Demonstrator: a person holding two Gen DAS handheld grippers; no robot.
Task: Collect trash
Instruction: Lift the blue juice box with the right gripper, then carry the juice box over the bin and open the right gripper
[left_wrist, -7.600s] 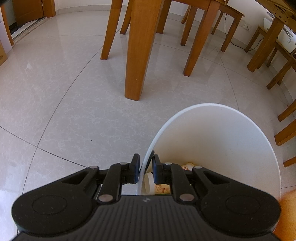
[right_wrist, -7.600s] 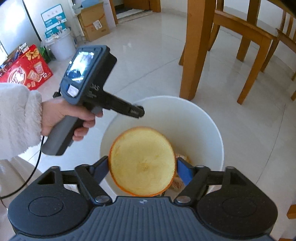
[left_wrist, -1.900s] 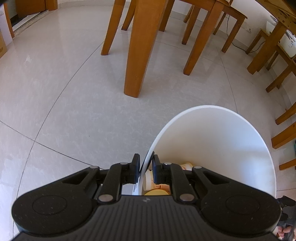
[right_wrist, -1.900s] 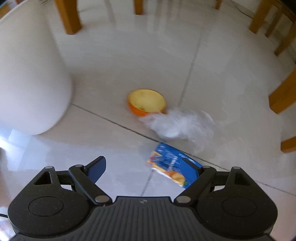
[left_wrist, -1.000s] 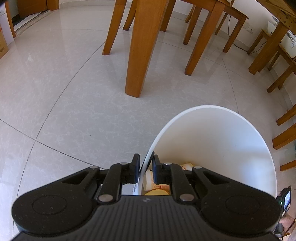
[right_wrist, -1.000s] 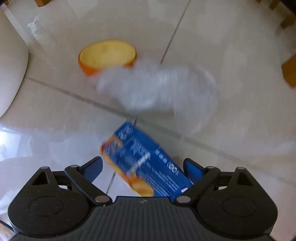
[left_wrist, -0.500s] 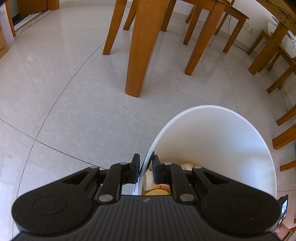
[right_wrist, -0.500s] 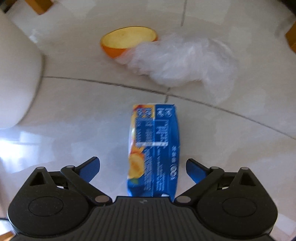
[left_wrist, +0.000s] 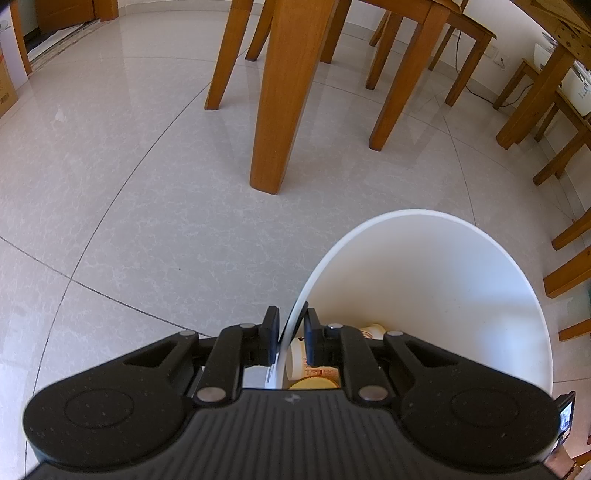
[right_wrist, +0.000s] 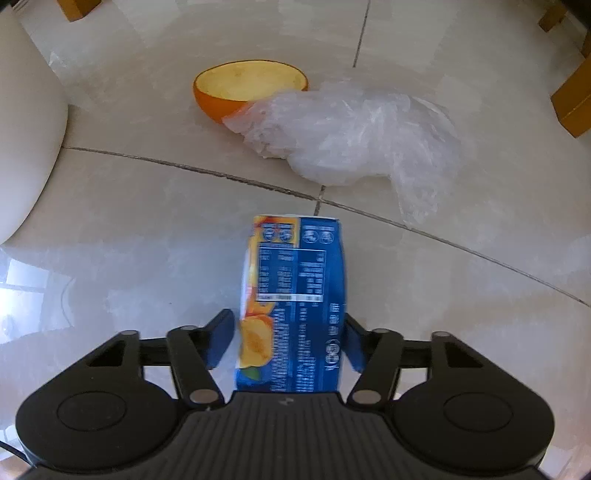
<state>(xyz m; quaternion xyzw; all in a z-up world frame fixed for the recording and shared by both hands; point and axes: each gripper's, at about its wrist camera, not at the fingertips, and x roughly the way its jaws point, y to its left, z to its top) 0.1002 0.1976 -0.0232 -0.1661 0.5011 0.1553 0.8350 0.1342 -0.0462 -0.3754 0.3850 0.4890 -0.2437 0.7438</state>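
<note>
The rim of a white waste bin (left_wrist: 424, 280) is clamped between the left tongs (left_wrist: 291, 332), one finger outside the wall and one inside; paper cups (left_wrist: 371, 329) and a piece of orange peel (left_wrist: 314, 384) are seen at its bottom. On the tiled floor (right_wrist: 147, 229), a blue juice carton (right_wrist: 295, 295) is bracketed by the right tongs (right_wrist: 288, 338), whose jaws have just been closing; firm contact cannot be told. Beyond the carton, a hollow orange peel half (right_wrist: 247, 88) is touched by a crumpled clear plastic bag (right_wrist: 354, 133). Wooden table legs (left_wrist: 280, 96) are seen behind the bin.
</note>
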